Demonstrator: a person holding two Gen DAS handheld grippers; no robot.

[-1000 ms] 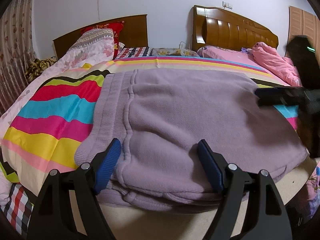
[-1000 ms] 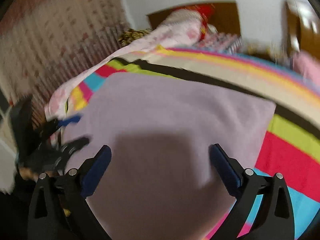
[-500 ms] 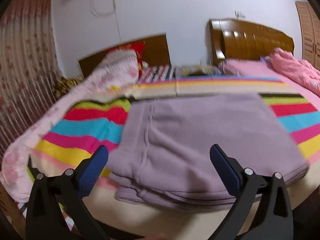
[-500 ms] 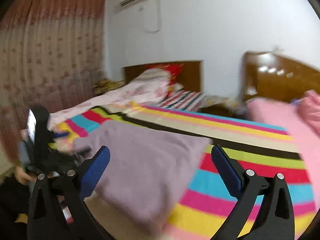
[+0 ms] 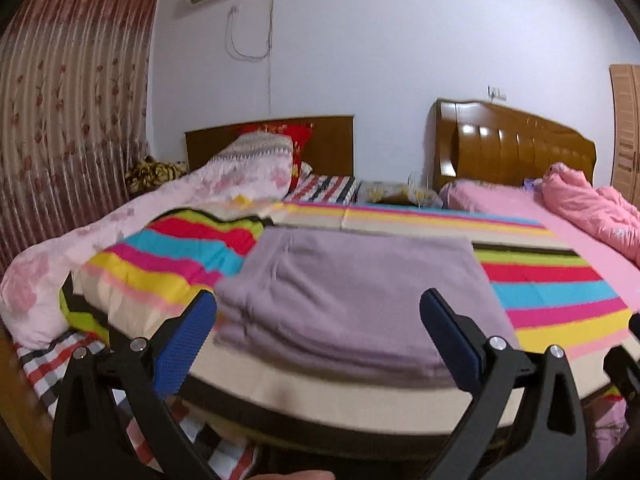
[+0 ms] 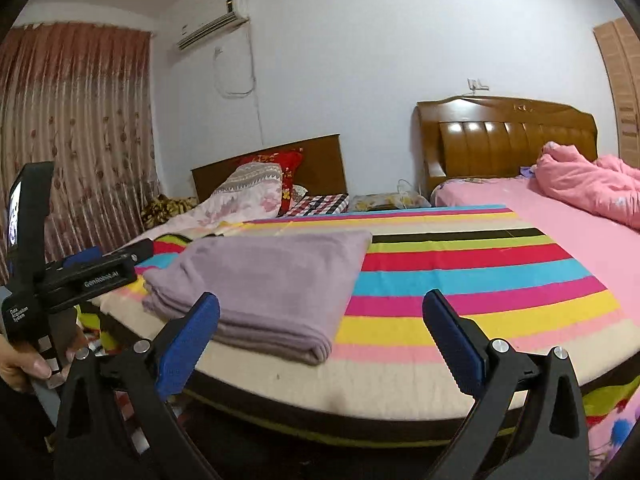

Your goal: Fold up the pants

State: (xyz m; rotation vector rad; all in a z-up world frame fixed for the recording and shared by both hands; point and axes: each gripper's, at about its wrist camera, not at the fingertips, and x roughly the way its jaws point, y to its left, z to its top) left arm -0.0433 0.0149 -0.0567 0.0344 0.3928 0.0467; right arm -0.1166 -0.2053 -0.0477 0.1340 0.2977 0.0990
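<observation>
The lilac pants (image 5: 356, 300) lie folded into a flat stack on the striped bed (image 6: 480, 280), just ahead of the left tool (image 5: 316, 332) and ahead-left of the right tool (image 6: 320, 336), both spread wide and empty, since the fold looks finished.

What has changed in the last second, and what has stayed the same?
Both grippers have pulled back from the bed: the left gripper, which was low over the pants, is now clear of them, and the right gripper has backed away too. Both are open and empty. The pants stay folded on the striped blanket.
</observation>
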